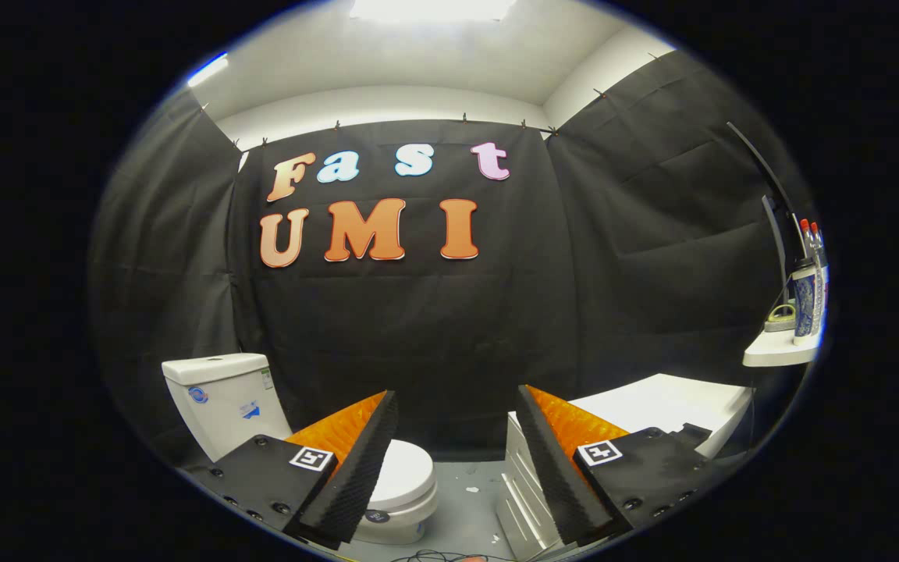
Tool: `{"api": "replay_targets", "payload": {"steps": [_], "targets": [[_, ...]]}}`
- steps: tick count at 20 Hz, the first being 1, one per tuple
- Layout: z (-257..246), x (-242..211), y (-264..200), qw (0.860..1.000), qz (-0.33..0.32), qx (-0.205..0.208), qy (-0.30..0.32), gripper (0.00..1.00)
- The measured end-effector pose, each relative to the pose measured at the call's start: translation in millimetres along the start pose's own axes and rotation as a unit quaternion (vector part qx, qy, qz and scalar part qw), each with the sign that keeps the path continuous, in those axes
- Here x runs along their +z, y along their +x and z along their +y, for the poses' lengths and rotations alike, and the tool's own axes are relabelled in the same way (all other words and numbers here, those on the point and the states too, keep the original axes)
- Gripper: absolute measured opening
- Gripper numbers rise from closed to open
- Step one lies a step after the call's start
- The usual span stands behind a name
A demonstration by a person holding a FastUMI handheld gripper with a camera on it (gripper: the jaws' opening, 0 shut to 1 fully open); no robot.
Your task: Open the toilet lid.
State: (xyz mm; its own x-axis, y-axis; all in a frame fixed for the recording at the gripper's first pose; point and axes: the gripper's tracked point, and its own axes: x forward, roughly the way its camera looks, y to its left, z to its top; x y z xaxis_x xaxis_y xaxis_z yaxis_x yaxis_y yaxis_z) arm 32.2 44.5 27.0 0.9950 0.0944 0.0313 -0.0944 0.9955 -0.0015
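Grey floor (465, 507) separates the spread, empty fingers (371, 445) from the shut toilet lid (406, 472).

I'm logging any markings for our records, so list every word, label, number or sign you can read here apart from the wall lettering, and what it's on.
None can be read.
Toilet tank: stickers, too small to read.
Gripper, open, short of the toilet lid: square black-and-white marker on each finger, no text.
Bottles on the shelf: patterned labels, too blurred to read.
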Motion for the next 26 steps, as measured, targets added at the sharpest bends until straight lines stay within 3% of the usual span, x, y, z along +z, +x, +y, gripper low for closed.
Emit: {"api": "replay_targets", "payload": {"steps": [7, 11, 16, 21, 26], "targets": [[34, 31, 50, 0.999, -0.026, 0.032, 0.017, 0.98], [64, 27, 76, 0.996, -0.024, 0.062, 0.064, 0.98], [83, -25, 96, 0.986, 0.021, 0.082, 0.143, 0.98], [86, -77, 100, 0.979, 0.052, 0.076, 0.181, 0.98], [80, -157, 101, 0.970, 0.106, 0.059, 0.212, 0.98]]}}
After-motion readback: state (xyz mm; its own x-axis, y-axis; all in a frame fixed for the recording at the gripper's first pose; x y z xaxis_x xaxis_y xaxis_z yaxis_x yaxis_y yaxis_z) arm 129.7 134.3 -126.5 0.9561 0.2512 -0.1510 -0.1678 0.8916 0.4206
